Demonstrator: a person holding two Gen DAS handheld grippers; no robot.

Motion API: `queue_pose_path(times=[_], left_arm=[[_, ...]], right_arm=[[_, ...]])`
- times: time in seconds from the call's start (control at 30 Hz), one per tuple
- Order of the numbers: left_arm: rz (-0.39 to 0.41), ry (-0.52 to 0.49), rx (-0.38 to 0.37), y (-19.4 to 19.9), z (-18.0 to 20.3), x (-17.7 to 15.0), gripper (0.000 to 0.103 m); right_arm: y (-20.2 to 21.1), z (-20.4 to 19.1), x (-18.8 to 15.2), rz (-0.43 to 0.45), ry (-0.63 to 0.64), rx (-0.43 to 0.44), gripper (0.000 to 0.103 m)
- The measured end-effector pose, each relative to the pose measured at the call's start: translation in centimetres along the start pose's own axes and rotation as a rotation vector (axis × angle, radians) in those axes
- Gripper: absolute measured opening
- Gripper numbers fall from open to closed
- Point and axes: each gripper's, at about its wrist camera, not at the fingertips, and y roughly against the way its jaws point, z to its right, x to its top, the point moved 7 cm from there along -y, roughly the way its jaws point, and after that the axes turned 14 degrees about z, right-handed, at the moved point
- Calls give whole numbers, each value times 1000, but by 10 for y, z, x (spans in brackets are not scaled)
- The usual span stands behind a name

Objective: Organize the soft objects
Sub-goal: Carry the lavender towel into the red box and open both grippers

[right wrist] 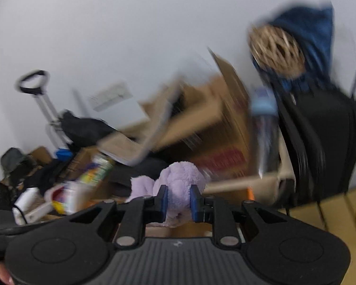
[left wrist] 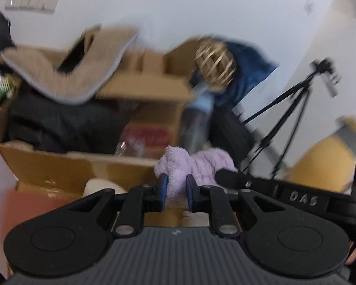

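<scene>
Both tongs are level, side by side. Left tongs (left wrist: 176, 191) and right tongs (right wrist: 178, 200) each pinch the purple cloth (left wrist: 197, 166) between blue pads.

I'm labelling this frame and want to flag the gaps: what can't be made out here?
- Purple plush: lower part hidden behind the left tongs; in the right wrist view, behind the right tongs.
- Box printing: motion-blurred, unreadable.
- Open cardboard box: contents cut off by the left tongs' body.
</scene>
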Motion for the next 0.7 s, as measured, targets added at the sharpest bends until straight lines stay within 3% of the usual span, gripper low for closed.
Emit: queue_pose_path(times=[0.1, 0.13, 0.17, 0.23, 0.3, 0.43, 0.57, 0.63, 0.7], left_arm=[[-78, -41, 69, -36, -13, -23, 19], [-111, -54, 90, -45, -15, -30, 20], [-122, -58, 106, -47, -16, -32, 20], [-101, -61, 117, -44, -18, -29, 25], [-60, -88, 118, -34, -18, -20, 29], [-39, -125, 109, -7, -9, -4, 31], [-7, -171, 114, 45, 1, 14, 33], [34, -225, 156, 79, 4, 25, 34], [92, -300, 231, 114, 7, 33, 37]], right_arm=[[-34, 13, -28, -85, 41, -98, 23], [-38, 13, -32, -83, 77, -122, 20], [-38, 10, -33, -76, 115, -133, 26], [-38, 10, -32, -78, 134, -164, 29], [-34, 9, -27, -65, 134, -159, 39], [-12, -1, -8, -23, 157, -153, 44], [24, -20, 15, 16, 186, -138, 46], [50, -31, 24, 38, 220, -127, 52], [86, -45, 29, 62, 250, -112, 65]])
